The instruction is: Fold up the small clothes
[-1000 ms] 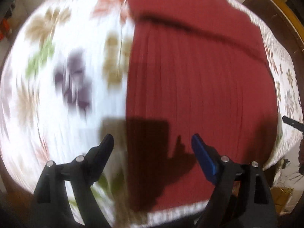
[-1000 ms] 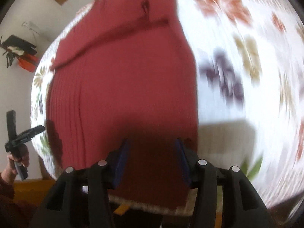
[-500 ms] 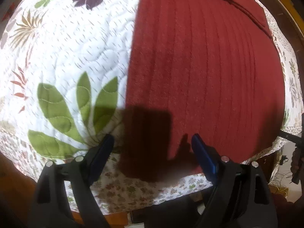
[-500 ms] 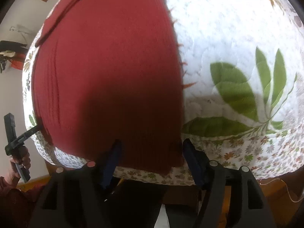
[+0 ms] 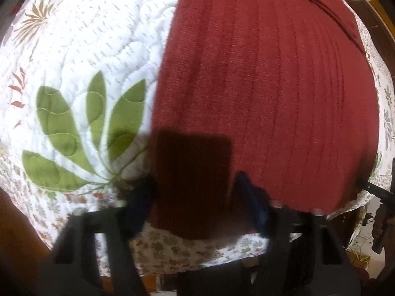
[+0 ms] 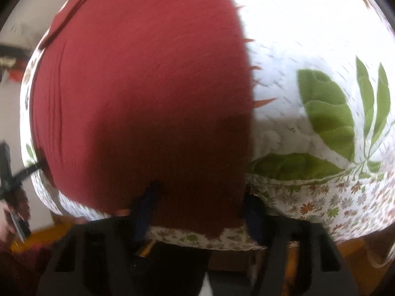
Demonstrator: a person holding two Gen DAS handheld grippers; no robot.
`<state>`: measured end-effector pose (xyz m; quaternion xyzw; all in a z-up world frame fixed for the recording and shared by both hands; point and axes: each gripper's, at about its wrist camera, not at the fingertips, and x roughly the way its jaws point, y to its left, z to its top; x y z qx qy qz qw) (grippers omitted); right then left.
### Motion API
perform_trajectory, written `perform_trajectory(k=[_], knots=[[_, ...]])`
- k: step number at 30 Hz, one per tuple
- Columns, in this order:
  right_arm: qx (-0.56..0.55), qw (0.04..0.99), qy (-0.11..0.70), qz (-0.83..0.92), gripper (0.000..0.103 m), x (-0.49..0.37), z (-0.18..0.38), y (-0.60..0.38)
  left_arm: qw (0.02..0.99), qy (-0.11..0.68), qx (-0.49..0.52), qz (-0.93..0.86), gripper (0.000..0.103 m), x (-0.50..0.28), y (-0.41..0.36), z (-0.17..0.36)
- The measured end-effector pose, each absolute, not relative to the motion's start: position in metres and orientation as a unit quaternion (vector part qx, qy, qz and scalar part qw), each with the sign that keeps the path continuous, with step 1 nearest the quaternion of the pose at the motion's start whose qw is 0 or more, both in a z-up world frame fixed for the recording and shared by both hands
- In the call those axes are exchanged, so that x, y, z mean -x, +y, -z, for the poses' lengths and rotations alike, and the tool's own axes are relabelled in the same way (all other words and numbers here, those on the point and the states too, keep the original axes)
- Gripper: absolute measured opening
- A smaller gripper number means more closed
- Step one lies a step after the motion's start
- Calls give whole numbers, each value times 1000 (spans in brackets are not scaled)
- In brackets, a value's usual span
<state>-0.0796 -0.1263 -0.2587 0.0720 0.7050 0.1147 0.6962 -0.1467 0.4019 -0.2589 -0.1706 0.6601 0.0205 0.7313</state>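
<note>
Here, my left tool (image 5: 195, 197) is spread wide, its jaws astride the near left corner of the red knitted garment (image 5: 259, 86), gripping nothing. My right tool (image 6: 200, 204) is released too, straddling the near right corner. Beyond both, the garment lies flat on a quilted floral bedspread (image 5: 86, 49), its far end apparently already turned over in one band. I judge the main fold remains undone.

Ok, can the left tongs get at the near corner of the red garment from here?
Probably yes. The left tongs stand open astride the near corner of the red garment, which hangs over the quilt edge, with nothing between them.
</note>
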Motion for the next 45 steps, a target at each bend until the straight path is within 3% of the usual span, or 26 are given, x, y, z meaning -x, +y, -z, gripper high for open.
perform_trajectory(k=[2, 5, 17, 23, 30, 34, 36, 38, 39, 43, 45], knots=[[-88, 691, 705, -136, 12, 80, 256, -124, 729, 658, 190, -2, 13, 151, 402, 259], [-113, 687, 700, -159, 7, 76, 246, -125, 731, 655, 192, 26, 12, 146, 394, 248], [-232, 724, 599, -252, 6, 3, 153, -148, 787, 549, 272, 65, 12, 91, 418, 163], [-216, 742, 588, -241, 6, -63, 152, -146, 801, 536, 264, 48, 12, 40, 424, 170], [-238, 728, 603, -220, 7, -110, 194, -148, 783, 560, 268, 32, 12, -4, 443, 192], [-257, 701, 631, -209, 16, -125, 209, -153, 756, 577, 306, 42, 21, -17, 454, 200], [-260, 706, 626, -208, 26, -125, 203, -161, 748, 573, 333, 49, 30, -9, 470, 192], [-254, 719, 616, -198, 40, -122, 192, -172, 759, 563, 326, 29, 58, -1, 484, 180], [-259, 723, 610, -194, 47, -120, 188, -176, 766, 556, 321, 19, 63, 3, 490, 174], [-211, 755, 590, -192, 48, -116, 162, -179, 793, 542, 278, -5, 64, 8, 499, 154], [-172, 762, 589, -206, 56, -114, 155, -167, 807, 542, 235, 0, 64, 3, 490, 148]])
